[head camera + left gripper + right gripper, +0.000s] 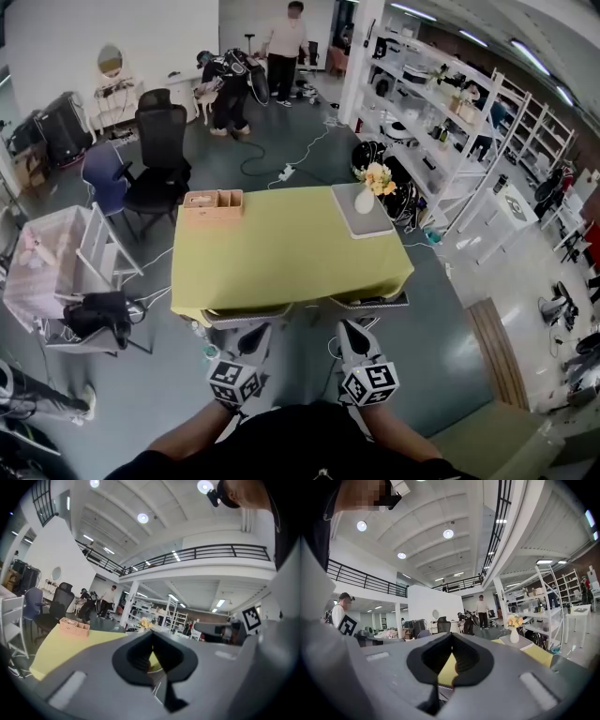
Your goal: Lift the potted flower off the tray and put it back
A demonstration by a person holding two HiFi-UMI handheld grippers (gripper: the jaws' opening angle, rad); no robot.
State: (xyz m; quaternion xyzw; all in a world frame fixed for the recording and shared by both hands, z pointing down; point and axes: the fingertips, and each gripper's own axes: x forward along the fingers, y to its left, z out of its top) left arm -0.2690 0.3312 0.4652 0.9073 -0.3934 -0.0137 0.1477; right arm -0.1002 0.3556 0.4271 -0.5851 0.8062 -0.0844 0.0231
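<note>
The potted flower (368, 190), a white vase of yellow blooms, stands upright on a grey tray (354, 223) at the far right corner of the yellow-green table (281, 267). Both grippers hang side by side off the table's near edge, well short of the flower. My left gripper (257, 334) is shut with nothing in it, and so is my right gripper (349, 330). In the left gripper view the jaws of the left gripper (151, 634) meet, with the flower (146, 623) far beyond. The right gripper (451, 635) also shows closed jaws, flower (514, 629) and tray (521, 643) ahead to the right.
A wooden organiser box (214, 202) sits at the table's far left corner. Office chairs (159, 155) and a white rack (66, 262) stand left of the table, white shelving (441, 103) to the right. People (281, 47) stand far behind, and a cable lies on the floor.
</note>
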